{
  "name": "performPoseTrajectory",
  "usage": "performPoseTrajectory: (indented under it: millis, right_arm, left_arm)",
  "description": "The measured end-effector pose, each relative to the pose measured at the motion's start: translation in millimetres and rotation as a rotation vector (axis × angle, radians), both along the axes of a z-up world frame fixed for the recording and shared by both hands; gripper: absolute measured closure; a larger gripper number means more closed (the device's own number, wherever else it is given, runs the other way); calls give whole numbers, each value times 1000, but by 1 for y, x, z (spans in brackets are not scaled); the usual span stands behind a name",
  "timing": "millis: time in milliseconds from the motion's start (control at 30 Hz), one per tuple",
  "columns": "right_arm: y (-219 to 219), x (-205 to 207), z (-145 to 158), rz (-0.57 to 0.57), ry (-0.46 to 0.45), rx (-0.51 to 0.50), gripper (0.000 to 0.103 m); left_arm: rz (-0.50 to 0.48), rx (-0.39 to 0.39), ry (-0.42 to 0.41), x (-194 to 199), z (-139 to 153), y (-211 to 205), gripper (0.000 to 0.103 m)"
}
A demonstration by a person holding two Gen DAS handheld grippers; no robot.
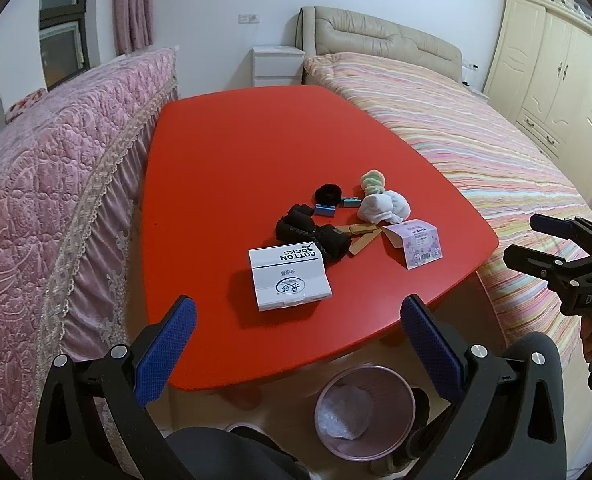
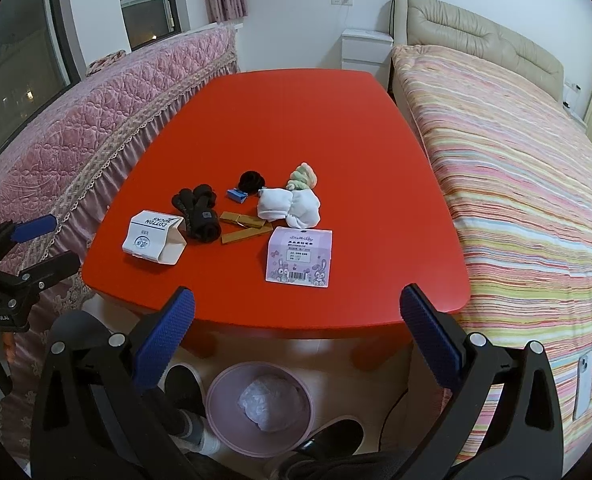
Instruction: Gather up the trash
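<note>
Red desk (image 1: 224,168) with rounded corners, squeezed between a pink quilted couch cover (image 1: 56,184) on my left and a striped bed (image 1: 475,152) on my right. White nightstand (image 1: 278,65) at the far end, beige headboard (image 1: 379,36), pink curtain (image 1: 132,4) by a dark window.

Clutter sits mid-desk: white "COTTON SOCKS" box (image 1: 290,278) nearest my left side, black socks (image 1: 315,236) touching its far edge, brown cardboard strips (image 1: 361,238) beside them, pink cartoon label card (image 1: 419,244) on the right, white socks (image 1: 383,207) with a green-pink striped sock (image 1: 372,182) behind, a black scrunchie (image 1: 327,194), and small blue clips (image 1: 44,209) near it.

Pink trash bin (image 2: 256,408) stands on the floor under the near desk edge, crumpled plastic inside.

My left gripper (image 1: 297,340) has its fingers spread wide, holding nothing, hovering off the near edge. My right gripper (image 2: 296,332) has its fingers equally wide, also holding nothing.

Only the left view shows the cream wardrobe (image 1: 555,80). Only the right view shows a phone (image 2: 583,384) lying on the bed and dark shoes (image 2: 184,388) by the bin. The right view also gives the card's rabbit print and barcode clearly.
</note>
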State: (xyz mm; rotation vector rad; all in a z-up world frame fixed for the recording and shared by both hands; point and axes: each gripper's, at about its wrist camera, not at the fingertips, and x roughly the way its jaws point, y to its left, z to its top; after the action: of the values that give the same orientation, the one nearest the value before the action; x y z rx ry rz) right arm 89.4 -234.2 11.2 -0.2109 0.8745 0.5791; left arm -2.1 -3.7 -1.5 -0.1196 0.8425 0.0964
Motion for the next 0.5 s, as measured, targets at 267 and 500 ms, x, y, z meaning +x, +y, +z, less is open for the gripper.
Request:
performPoseTrajectory:
  millis: [267,500]
  right_arm:
    - [0,0,0,-1,2,-1,3]
    - [1,-1,-2,1,4,-2,3]
  left_arm:
    - [1,-2,4,0,0,-1,5]
    - [1,-2,5,0,-1,-1,5]
